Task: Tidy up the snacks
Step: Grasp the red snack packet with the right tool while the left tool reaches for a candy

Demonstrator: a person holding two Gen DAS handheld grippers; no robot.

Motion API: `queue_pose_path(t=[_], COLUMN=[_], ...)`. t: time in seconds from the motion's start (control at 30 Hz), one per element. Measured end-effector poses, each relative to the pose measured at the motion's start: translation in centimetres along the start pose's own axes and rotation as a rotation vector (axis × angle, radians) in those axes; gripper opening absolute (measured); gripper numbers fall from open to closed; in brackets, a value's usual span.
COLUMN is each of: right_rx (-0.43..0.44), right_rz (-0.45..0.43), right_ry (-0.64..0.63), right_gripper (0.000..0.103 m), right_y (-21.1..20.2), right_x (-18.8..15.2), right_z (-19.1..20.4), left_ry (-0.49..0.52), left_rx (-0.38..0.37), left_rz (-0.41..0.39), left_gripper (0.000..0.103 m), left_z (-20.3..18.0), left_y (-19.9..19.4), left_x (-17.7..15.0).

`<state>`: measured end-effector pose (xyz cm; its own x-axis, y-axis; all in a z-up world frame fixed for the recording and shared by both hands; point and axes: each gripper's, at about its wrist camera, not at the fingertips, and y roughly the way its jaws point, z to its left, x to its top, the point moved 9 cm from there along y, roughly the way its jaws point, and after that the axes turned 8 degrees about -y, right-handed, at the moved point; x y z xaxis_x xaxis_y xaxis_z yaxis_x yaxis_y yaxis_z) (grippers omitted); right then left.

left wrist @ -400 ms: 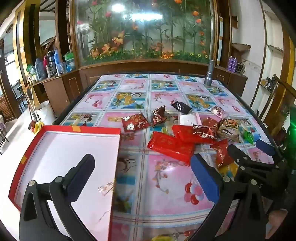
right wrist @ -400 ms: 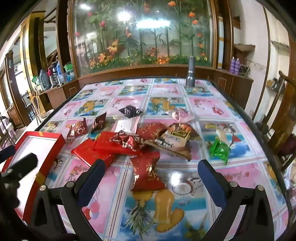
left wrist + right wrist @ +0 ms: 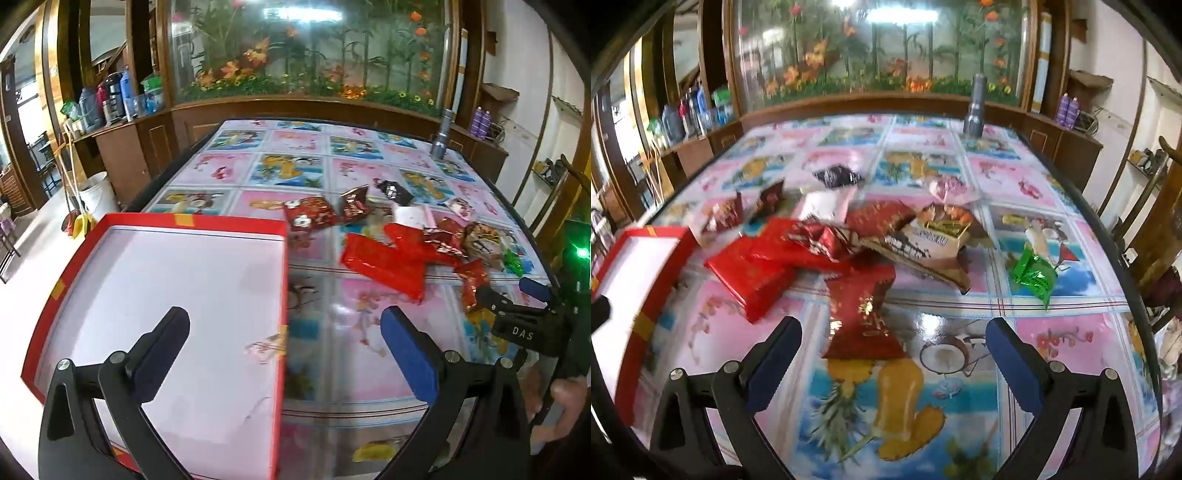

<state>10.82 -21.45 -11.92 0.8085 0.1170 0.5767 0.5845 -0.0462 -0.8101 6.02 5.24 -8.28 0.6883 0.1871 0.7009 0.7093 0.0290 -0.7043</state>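
Both grippers are spread wide with nothing between the pads. The left gripper [image 3: 284, 354] hangs over the right edge of the box [image 3: 110, 236], a shallow flat rectangle with a red rim, yellow tape patches and a plain white floor; its left finger sits over the white floor, its right one over the glossy picture-tile table [image 3: 332, 332].

The right gripper [image 3: 894, 354] is low over the table, and just ahead of its gap lies a red pack [image 3: 864, 314], crinkly shiny foil with gold print, long axis running away from the gripper. Up and left of it are flat red packets [image 3: 753, 273], smooth and glossy, lying slantwise. Off to the right front there's a small green wrapper [image 3: 1034, 275], crumpled foil. Further ahead is a tan printed bag [image 3: 923, 240], blurry.
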Motion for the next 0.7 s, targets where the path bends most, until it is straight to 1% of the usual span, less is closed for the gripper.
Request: queue_pose_path(t=[0.03,0.13,0.23,0.27,0.33,0.4,0.43,0.47,0.5,0.53,0.57,0.63,0.7], right_rx=[0.003,0.049,0.077,0.079,0.043,0.061,0.058,0.082,0.100,0.159,0.193,0.211,0.238], right_rz=[0.019,0.075,0.129,0.145,0.120,0.102,0.095,0.087,0.043,0.027,0.018,0.000,-0.025], right_ry=[-0.007,-0.012,-0.019,-0.022,-0.039,-0.025,-0.017,0.008,0.015,0.042,0.062,0.089,0.115], right_gripper=[0.099,0.097,0.086,0.073,0.061,0.038,0.038,0.037,0.037,0.037,0.037,0.037,0.037], right_y=[0.5,1.8,3.1,3.5,3.7,3.5,3.4,3.2,3.1,2.9,2.8,2.7,2.5], right_x=[0.0,0.3,0.3,0.1,0.3,0.3,0.2,0.1,0.2,0.1,0.0,0.0,-0.1], right_z=[0.1,1.0,2.3,2.6,3.0,2.8,2.4,1.8,1.2,0.6,0.1,-1.4,-2.7], left_ry=[-0.001,-0.007,0.010,0.025,0.061,0.082,0.100,0.118,0.137,0.148,0.154,0.160,0.181], left_rx=[0.009,0.046,0.053,0.056,0.052,0.046,0.044,0.043,0.042,0.036,0.026,0.013,0.009], left_rz=[0.003,0.000,0.017,0.017,0.029,0.040,0.047,0.052,0.063,0.080,0.104,0.145,0.153], left_gripper=[0.103,0.103,0.103,0.103,0.103,0.103,0.103,0.103,0.103,0.103,0.103,0.103,0.103], left_z=[0.3,1.1,1.0,0.6,-0.5,-1.7,-2.8,-3.7,-4.8,-5.7,-6.6,-8.2,-9.5], left_y=[0.2,0.8,1.4,1.6,2.0,2.6,3.2,3.7,4.5,5.1,6.0,7.4,8.3], left_x=[0.1,0.2,1.1,1.3,1.8,2.1,2.3,2.5,2.7,2.7,2.7,2.6,2.8])
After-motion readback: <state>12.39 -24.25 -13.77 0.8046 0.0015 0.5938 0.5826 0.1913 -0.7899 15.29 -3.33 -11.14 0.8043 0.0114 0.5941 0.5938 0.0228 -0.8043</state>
